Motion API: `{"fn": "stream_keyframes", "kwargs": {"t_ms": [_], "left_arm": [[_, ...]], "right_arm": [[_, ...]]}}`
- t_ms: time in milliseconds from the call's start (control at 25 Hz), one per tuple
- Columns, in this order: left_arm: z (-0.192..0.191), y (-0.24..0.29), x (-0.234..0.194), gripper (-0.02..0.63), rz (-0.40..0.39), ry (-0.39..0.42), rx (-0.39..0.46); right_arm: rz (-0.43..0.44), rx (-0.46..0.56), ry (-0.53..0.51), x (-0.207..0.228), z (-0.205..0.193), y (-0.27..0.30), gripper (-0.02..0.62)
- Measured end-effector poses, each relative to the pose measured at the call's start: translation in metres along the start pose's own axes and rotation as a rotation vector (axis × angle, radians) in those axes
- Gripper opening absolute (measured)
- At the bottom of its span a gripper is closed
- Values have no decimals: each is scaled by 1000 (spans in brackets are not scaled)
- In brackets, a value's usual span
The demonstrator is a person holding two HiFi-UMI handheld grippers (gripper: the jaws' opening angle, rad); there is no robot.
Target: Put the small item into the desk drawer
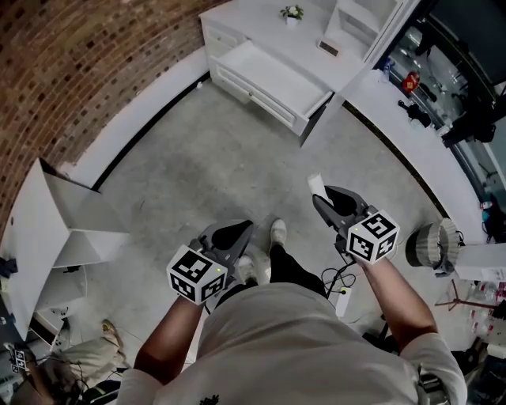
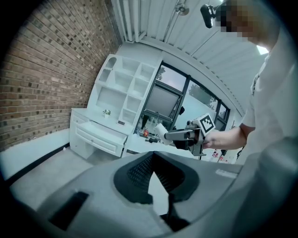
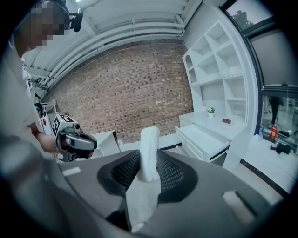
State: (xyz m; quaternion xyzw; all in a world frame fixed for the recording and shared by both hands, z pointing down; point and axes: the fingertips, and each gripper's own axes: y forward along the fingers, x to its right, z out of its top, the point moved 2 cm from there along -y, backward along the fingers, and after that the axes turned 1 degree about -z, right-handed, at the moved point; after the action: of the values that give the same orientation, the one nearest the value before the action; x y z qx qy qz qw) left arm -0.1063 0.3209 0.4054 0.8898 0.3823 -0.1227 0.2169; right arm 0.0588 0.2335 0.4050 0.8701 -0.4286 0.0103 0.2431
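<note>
**Mid-floor, drawer ahead.** You stand on the concrete floor (image 1: 221, 158), well apart from the white counter (image 1: 253, 20). The small item (image 3: 149, 153), a white roll-shaped piece, is pinched upright between the pads of your right hand-held gripper (image 1: 322, 198). Your left hand-held gripper (image 1: 241, 231) carries nothing, and its jaws are drawn together at the tips. The drawer (image 1: 273, 75) already stands pulled out, and the part of its white bottom that shows is bare.

The step in hand looks like the carry.
- **Grip:** Hold the squeeze steady, because much of the item stands above the pads and could tip out.
- **Approach:** Walk up square to the drawer's front and bring the item over the middle of the open tray, not over its front rail.
- **Release:** Lower the item close to the bottom before you let the jaws part.
- **Left side:** Keep the left hand-held gripper wide of that path.

Both forearms reach out in front of your body with the elbows bent, and the 2 marker cubes face up. The right hand-held gripper is held roughly level and points forward toward the drawer, with the item at its tip. The left one sits nearer your body, just above your shoes, and also points ahead.
</note>
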Motion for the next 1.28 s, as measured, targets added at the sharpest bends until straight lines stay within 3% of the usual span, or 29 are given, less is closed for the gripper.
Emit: {"fn": "stream_keyframes", "kwargs": {"t_ms": [280, 440, 880, 1280], "left_arm": [[26, 26, -39, 5, 47, 47, -8], [47, 50, -66, 5, 53, 30, -11], [107, 161, -121, 5, 89, 61, -51], [133, 232, -153, 5, 79, 95, -104]], "right_arm": [[40, 4, -7, 37, 25, 49, 126], [57, -8, -2, 71, 41, 82, 126], [123, -17, 10, 182, 83, 143, 126], [100, 19, 84, 254, 100, 180, 126]]}}
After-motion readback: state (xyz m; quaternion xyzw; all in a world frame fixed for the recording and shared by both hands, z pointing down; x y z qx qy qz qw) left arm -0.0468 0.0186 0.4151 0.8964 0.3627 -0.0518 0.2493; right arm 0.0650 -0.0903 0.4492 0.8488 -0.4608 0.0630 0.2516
